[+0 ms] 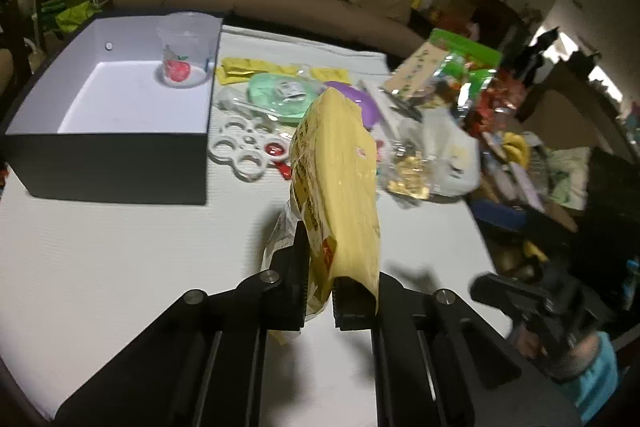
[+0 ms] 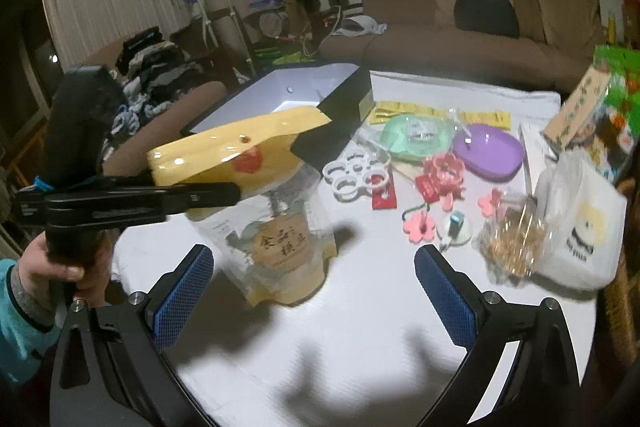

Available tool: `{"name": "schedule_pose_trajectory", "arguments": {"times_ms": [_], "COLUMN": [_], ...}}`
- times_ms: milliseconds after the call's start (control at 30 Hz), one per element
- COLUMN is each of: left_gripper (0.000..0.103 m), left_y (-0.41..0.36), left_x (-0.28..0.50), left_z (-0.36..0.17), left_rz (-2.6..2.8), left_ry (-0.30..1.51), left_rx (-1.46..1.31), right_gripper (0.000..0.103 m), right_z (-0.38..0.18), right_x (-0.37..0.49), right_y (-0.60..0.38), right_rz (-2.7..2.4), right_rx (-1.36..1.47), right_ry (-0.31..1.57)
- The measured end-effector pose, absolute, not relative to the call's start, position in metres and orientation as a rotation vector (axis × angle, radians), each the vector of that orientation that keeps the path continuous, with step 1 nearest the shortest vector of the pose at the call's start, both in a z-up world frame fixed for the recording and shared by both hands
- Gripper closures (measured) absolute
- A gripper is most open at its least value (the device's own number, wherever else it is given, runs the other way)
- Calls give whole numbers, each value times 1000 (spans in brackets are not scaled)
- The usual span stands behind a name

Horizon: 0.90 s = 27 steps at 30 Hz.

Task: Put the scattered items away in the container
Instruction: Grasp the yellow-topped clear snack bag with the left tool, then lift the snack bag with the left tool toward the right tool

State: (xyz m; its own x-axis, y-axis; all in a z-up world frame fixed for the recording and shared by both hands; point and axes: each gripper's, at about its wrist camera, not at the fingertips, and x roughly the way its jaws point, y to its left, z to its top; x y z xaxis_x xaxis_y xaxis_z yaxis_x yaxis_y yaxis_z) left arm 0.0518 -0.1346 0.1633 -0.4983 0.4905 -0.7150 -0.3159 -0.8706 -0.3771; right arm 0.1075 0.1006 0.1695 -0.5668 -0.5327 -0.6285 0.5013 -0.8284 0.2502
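Counter [image 1: 120,247], white-covered: the open container [image 1: 112,155] sits at its far left corner, already holding a clear cup [image 1: 185,55]; loose items crowd the far right edge, so carrying runs leftward. Yellow pouch [image 1: 336,163]: pinched at its top edge by the left tool [image 1: 320,291], it hangs lifted near the counter's middle, short of the container. Left tool tilts downward. Right tool [image 2: 316,291] hovers above the near edge, jaws wide and empty.

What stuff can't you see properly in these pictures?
- Cup in the box: hidden by the box wall in the right wrist view.
- Pouch print: blurred in the left wrist view.
- Right tool: in the left wrist view, blurred at the edge.
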Motion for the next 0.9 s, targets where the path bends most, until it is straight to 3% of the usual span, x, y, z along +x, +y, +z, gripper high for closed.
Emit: {"name": "schedule_pose_trajectory", "arguments": {"times_ms": [100, 300, 533, 700, 900], "left_gripper": [95, 95, 91, 91, 91], "left_y": [-139, -146, -180, -183, -183], "left_x": [64, 75, 81, 84, 85], "left_z": [173, 162, 155, 154, 150], "left_rz": [2343, 2301, 2284, 2272, 2230], "left_ry": [-270, -8, -98, -120, -100], "left_rx": [-1185, -1252, -1261, -1227, -1193], "right_gripper": [1, 7, 7, 9, 11], "right_z": [168, 157, 134, 130, 118], "right_x": [111, 108, 88, 36, -15], "right_y": [109, 95, 52, 43, 41], "right_rz": [-2327, -2240, -2116, -2038, -1748], "right_rx": [953, 961, 996, 1014, 1015], "right_ry": [-87, -63, 11, -134, -446]}}
